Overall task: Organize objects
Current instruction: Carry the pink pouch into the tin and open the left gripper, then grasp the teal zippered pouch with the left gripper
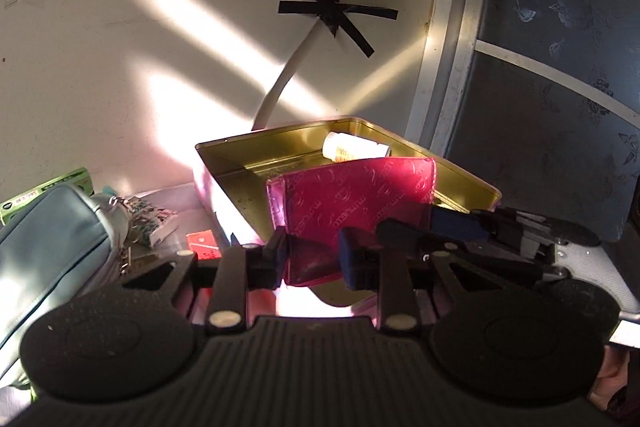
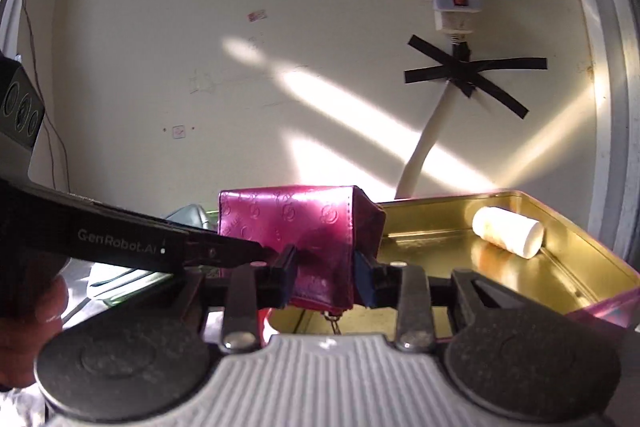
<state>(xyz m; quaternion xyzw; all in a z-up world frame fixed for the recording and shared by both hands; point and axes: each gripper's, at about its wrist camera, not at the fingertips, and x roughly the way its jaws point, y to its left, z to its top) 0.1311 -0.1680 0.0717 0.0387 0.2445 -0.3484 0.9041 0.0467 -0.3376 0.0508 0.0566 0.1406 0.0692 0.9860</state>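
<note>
A: Item one, wallet [image 1: 352, 203]?
B: Magenta, raised over the near edge of the tin [image 1: 472, 179]. Left tongs [image 1: 314, 259] and right tongs [image 2: 326, 279] both clenched on its lower edge.
A: Tin contents?
B: One white bottle [image 2: 508, 231], lying at the far right.
A: Left of the tin?
B: Blue pouch [image 1: 52, 235], green box [image 1: 48, 189].
</note>
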